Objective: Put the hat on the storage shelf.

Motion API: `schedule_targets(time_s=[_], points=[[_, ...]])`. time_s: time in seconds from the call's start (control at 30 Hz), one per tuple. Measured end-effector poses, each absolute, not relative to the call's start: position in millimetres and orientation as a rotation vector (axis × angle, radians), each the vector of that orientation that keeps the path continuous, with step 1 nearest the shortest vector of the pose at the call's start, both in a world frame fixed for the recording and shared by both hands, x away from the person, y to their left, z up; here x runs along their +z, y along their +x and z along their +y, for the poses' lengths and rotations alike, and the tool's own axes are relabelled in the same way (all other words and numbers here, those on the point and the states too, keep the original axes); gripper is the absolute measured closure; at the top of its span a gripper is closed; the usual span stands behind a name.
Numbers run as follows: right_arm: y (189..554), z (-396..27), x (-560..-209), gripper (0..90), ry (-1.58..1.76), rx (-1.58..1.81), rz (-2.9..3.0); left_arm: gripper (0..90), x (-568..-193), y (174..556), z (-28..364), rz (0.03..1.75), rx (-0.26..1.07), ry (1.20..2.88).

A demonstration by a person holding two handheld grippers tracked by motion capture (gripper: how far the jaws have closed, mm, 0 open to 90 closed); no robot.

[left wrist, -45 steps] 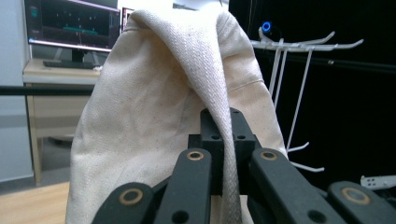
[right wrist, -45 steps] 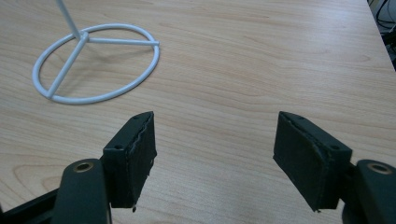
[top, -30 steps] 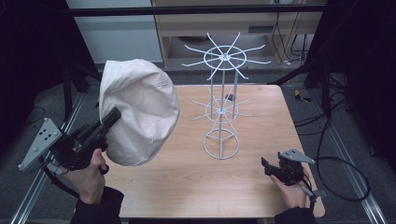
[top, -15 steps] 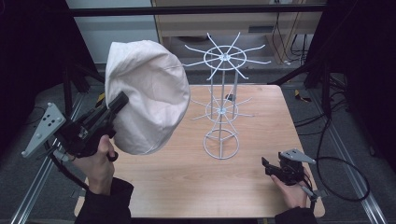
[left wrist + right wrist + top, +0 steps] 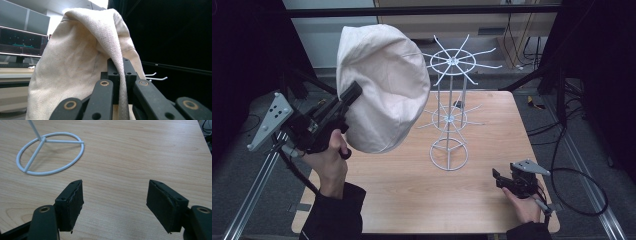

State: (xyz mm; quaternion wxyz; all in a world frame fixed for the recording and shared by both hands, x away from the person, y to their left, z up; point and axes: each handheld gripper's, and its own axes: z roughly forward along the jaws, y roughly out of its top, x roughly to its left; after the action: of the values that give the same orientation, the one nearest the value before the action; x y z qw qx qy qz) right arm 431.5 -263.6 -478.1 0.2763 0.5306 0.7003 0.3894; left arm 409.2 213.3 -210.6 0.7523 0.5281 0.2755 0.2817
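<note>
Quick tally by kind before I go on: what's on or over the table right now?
Hat: 1, cream, clamped in the left gripper
Wire rack: 1, white, standing on the table
Grippers: 2, the right gripper open and empty
Total: 4

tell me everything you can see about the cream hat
The cream hat is a soft cap of woven, canvas-like cloth with visible seams, rounded crown facing the high view. It hangs in the air above the table's left side, lifted level with the upper ring of hooks on the white wire rack, just left of it. The left claw is shut on a fold of its edge; the left gripper view shows that band pinched between the jaws.
</note>
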Motion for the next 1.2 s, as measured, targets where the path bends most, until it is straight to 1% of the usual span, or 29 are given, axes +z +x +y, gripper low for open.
schedule_targets(time_s=[0.17, 0.5, 0.77, 1.2], points=[[431.4, -263.8, -478.1, 29.6, 1.428, 1.048, 1.881, 88.3, -211.7, 421.9, 203.0, 0.607, 0.602, 1.167], [431.0, -264.1, -478.0, 29.5, 1.435, 1.053, 1.88, 88.3, -218.0, 441.0, 195.0, 0.636, 0.553, 1.175], [431.2, -264.0, -478.3, 29.6, 1.431, 1.053, 1.881, 88.2, -229.9, 452.2, 202.2, 0.67, 0.506, 1.193], [431.2, -264.5, -478.6, 29.5, 1.434, 1.045, 1.883, 88.1, -248.3, 457.4, 210.7, 0.691, 0.48, 1.248]])
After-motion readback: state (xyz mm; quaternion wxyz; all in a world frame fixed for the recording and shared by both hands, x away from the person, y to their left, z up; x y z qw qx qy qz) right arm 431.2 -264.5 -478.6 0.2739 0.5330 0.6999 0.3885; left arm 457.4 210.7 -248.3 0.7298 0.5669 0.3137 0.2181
